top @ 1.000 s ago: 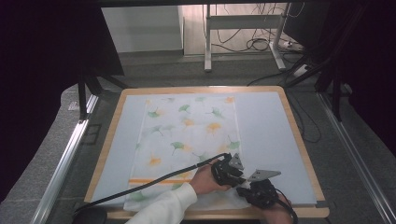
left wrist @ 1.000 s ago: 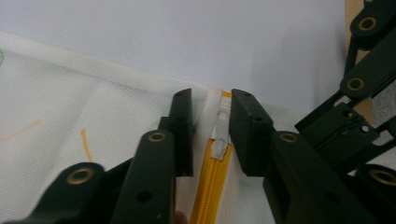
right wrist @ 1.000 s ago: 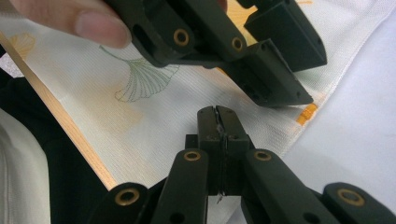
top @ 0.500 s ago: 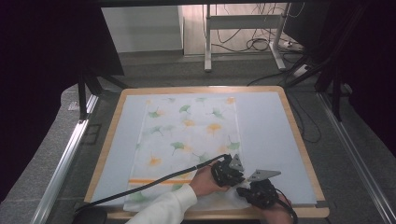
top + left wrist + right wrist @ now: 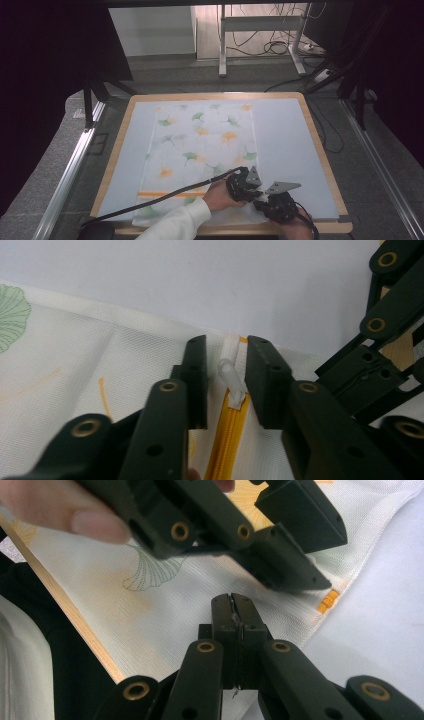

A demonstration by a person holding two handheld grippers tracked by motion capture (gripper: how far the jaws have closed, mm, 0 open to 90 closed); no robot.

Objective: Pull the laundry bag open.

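Observation:
A white cloth (image 5: pixel 205 145) printed with green and orange leaves lies flat on the pale mat. An orange zipper (image 5: pixel 170 193) runs along its near end. My left gripper (image 5: pixel 227 372) straddles the white zipper pull (image 5: pixel 232 382) at the zipper's end (image 5: pixel 227 435). Its jaws have just been opening, with the pull loose between them. My right gripper (image 5: pixel 232 605) is shut on the cloth's edge (image 5: pixel 280 625) beside the orange zipper end (image 5: pixel 328 601). In the high view both the left gripper (image 5: pixel 251 191) and the right gripper (image 5: pixel 260 202) sit close together at the cloth's near right corner.
The mat (image 5: pixel 285 140) lies in a wooden-rimmed board (image 5: pixel 320 145) whose near edge (image 5: pixel 65 605) runs just behind the grippers. A black cable (image 5: pixel 150 202) trails left across the cloth. A white-sleeved forearm (image 5: pixel 175 225) enters from below. Table legs and cables (image 5: pixel 260 45) stand beyond.

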